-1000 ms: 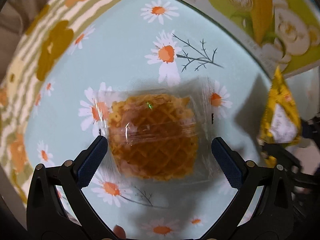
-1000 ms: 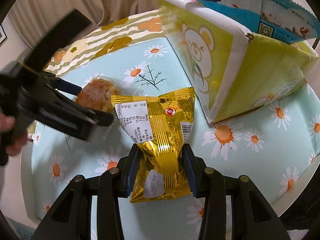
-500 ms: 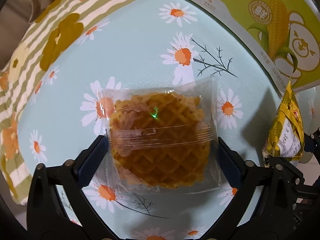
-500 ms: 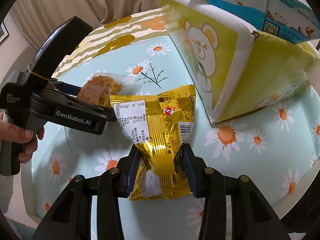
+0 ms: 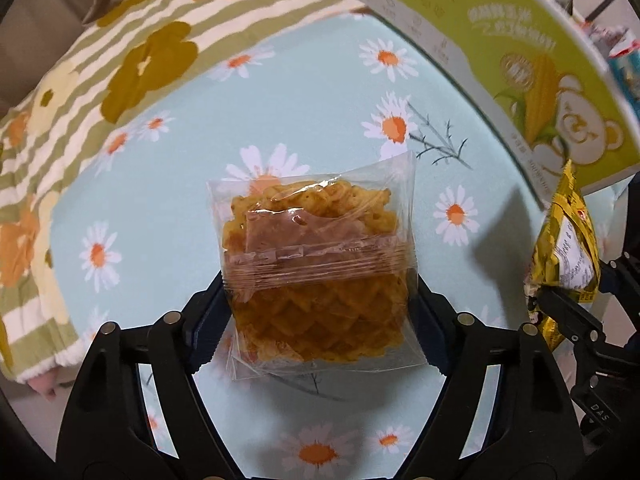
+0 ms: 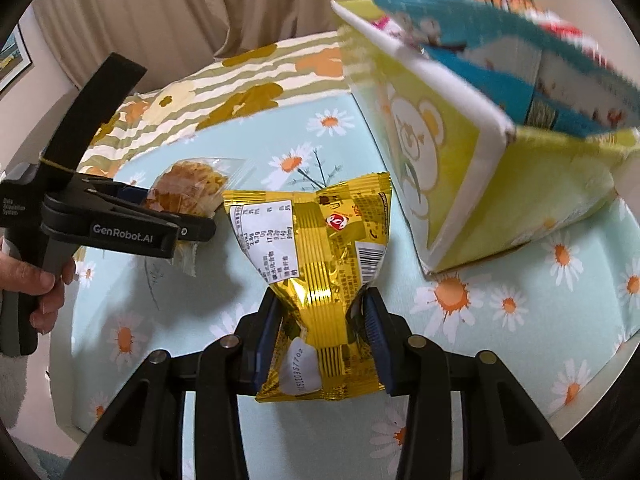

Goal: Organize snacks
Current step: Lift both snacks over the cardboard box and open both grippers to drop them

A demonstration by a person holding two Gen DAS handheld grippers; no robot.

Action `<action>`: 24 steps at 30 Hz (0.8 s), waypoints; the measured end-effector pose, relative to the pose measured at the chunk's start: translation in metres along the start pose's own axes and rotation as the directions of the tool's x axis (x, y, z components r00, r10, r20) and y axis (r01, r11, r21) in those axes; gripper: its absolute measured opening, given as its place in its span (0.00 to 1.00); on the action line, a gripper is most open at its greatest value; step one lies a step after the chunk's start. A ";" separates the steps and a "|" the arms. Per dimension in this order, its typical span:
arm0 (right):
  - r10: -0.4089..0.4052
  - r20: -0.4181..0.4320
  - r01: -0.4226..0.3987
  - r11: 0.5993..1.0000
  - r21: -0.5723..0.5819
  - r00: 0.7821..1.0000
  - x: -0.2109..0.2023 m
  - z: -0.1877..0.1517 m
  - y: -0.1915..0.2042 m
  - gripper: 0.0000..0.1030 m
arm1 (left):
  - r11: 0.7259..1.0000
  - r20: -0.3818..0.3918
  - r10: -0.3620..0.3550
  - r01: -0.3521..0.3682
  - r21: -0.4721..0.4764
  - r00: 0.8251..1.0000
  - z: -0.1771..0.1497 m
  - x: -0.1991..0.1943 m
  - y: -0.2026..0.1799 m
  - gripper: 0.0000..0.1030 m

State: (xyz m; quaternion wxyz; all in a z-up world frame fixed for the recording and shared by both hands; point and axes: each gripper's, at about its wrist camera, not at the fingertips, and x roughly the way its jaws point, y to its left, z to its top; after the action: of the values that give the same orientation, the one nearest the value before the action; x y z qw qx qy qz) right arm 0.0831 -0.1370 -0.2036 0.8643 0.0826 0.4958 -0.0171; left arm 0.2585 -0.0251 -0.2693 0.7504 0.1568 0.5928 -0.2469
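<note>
My left gripper (image 5: 318, 304) is shut on a clear-wrapped waffle snack (image 5: 316, 268) and holds it above the daisy tablecloth (image 5: 160, 184). The waffle snack also shows in the right wrist view (image 6: 188, 192), held by the left gripper (image 6: 192, 228). My right gripper (image 6: 320, 332) is shut on a gold foil snack bag (image 6: 316, 248), which also shows at the right edge of the left wrist view (image 5: 568, 256). A yellow-green box with a bear and corn print (image 6: 452, 160) stands at the right, with a blue snack bag (image 6: 500, 64) sticking out of its open top.
A striped floral cloth (image 5: 120, 60) lies beyond the table's far left edge. Beige curtains (image 6: 180, 12) hang behind. The yellow-green box (image 5: 520, 60) stands at the upper right in the left wrist view. The table's near right edge (image 6: 592, 400) is rounded.
My left gripper closed on the waffle snack and lifted it off the tablecloth. My right gripper kept its hold on the gold bag and rose slightly toward the box.
</note>
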 end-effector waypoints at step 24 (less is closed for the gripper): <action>0.152 0.260 -0.122 0.984 -0.129 0.954 -0.175 0.135 -0.121 0.37 | 0.987 0.381 0.108 -0.053 -0.152 0.918 0.094 -0.214 -0.107 0.76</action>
State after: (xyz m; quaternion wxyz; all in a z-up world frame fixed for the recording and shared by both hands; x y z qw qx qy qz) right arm 0.0962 -0.2869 -0.0017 0.9259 0.0653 0.3672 0.0596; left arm 0.2381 -0.1239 -0.0331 0.8715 0.0763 0.4412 -0.2002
